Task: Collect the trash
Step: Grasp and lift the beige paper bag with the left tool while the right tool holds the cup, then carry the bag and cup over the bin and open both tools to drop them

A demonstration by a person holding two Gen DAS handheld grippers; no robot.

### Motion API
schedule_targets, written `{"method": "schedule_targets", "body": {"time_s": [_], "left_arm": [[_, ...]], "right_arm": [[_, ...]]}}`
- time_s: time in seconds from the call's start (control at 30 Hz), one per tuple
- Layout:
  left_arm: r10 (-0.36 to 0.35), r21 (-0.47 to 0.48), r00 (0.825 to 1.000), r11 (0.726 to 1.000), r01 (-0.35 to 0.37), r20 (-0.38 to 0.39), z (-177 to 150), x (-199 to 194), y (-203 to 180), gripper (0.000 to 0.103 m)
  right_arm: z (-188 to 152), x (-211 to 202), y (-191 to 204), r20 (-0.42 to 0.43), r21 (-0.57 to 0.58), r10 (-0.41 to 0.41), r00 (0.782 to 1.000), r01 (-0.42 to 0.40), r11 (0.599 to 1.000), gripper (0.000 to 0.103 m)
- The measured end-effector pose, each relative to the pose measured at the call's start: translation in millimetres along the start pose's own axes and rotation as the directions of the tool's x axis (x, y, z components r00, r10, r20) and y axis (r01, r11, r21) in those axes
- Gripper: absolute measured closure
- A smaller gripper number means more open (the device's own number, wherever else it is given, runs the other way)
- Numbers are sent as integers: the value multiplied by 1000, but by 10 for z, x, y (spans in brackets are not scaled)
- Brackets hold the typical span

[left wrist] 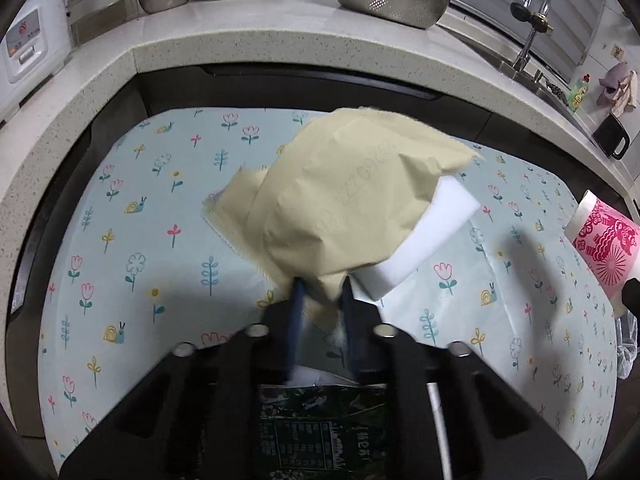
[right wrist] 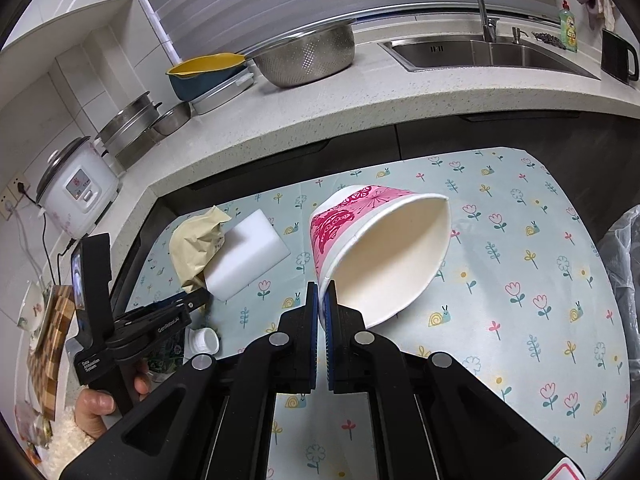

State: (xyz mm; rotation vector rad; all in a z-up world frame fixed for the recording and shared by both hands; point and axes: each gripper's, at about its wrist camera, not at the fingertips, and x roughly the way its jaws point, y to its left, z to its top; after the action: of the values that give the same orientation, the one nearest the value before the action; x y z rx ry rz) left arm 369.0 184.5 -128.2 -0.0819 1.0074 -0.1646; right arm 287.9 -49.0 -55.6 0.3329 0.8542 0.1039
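A low desk point(right wrist: 520, 240) covered by a pale blue cloth printed with flowers and snails is seen from two wrist cameras, with a speckled stone kitchen counter point(right wrist: 320, 108) beyond it.

The left claw point(left wrist: 322, 286) is nipped onto the near corner of a crumpled beige paper wrapper point(left wrist: 340, 196), with little gap left between the blue pads. The wrapper lies at the far left of the desk, draped partly over a white rectangular foam sponge block point(left wrist: 432, 240) that touches it on the right. The wrapper is judged light, soft and easily torn; a bunched fold is the safest place to take it, as a loose flap could slip free.

The right claw point(right wrist: 322, 300) is pressed together on the rim of a pink-and-white paper cup point(right wrist: 380, 252), one pad inside the mouth and one outside. The cup is held tilted above the middle of the desk, its rim squashed to an oval. It is judged light, hollow and easily crushed; a gentle rim pinch suits it.

Counted: one wrapper, one sponge block, one cup, one small white bottle cap point(right wrist: 206, 340) at the near left, and one dark green printed packet point(left wrist: 320, 432) under the left claw. A clear plastic bag point(right wrist: 624, 272) is seen at the right edge, probably for the trash.
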Motion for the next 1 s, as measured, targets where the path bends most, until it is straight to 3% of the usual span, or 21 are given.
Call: {"method": "schedule_targets", "body": {"time_s": [0.27,0.47,0.7,1.0], "left_arm": [[23,36,996,999,-26,86,-46,-350,-133,94],[-35,57,990,998,27,137,-54,-823,-395,94],[-109,128,981,988,89,159,-116,-1183,-1002,94],[-189,216,972,964,157,136,-335,-1360,-1878,94]], "right_arm": [[3,-82,3,11,-1,8,1000,-8,1000,100],[26,-380,-28,54,2,13,998,-13,1000,100],[-12,-837,-230,105,26,-3,995,0,1000,100],[-157,-1399,-742,153,86,-61,986,48,995,100]]}}
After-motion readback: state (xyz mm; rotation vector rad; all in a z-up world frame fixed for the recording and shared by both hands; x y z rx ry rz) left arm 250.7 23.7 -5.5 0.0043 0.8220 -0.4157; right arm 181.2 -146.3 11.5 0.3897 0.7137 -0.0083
